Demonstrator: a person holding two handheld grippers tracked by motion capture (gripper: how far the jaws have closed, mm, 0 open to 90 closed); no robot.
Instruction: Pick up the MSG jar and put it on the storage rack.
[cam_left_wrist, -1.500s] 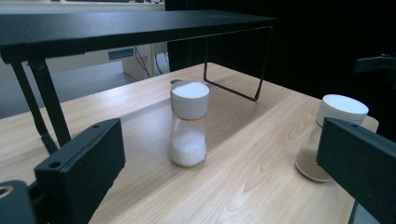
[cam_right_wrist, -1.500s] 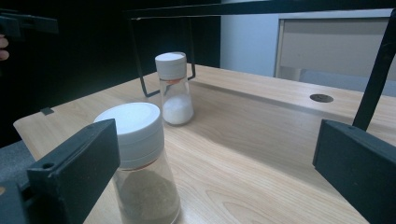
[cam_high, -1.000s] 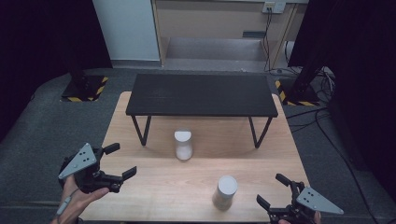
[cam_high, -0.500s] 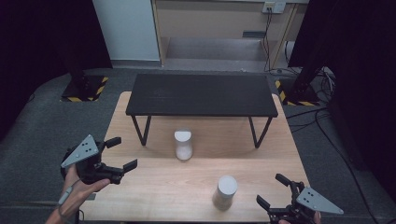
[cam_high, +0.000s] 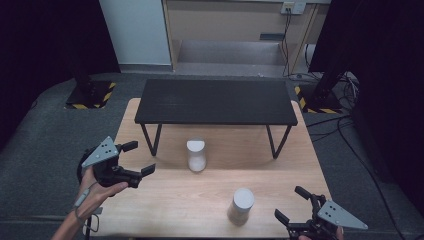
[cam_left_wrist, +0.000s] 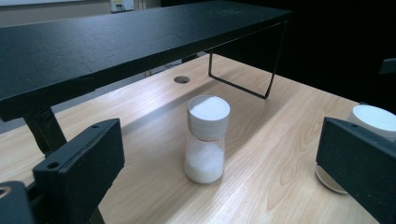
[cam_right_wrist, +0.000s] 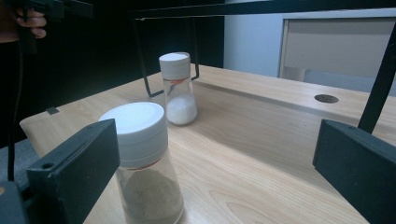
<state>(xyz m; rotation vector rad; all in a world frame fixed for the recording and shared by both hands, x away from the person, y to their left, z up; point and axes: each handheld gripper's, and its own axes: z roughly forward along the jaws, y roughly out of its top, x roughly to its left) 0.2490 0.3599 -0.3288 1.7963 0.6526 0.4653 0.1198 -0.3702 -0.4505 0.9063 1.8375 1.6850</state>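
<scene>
Hovering open at the table's left edge, left tool (cam_high: 134, 158) faces salt shaker (cam_high: 196, 155).

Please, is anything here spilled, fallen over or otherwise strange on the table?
Nothing stands out. The salt shaker and the pepper shaker both stand upright with lids on, apart from each other, and the wooden table around them looks clean. Both claws are open and hold nothing.

High view: fixed cam above table's (cam_high: 165, 200) near edge, looking fwd and down. Left gripper view: low, close, faces salt shaker (cam_left_wrist: 206, 138) at 12 o'clock. Right gripper view: low, pepper shaker (cam_right_wrist: 144, 161) very near at 10 o'clock. All 3 views share both shakers.
</scene>
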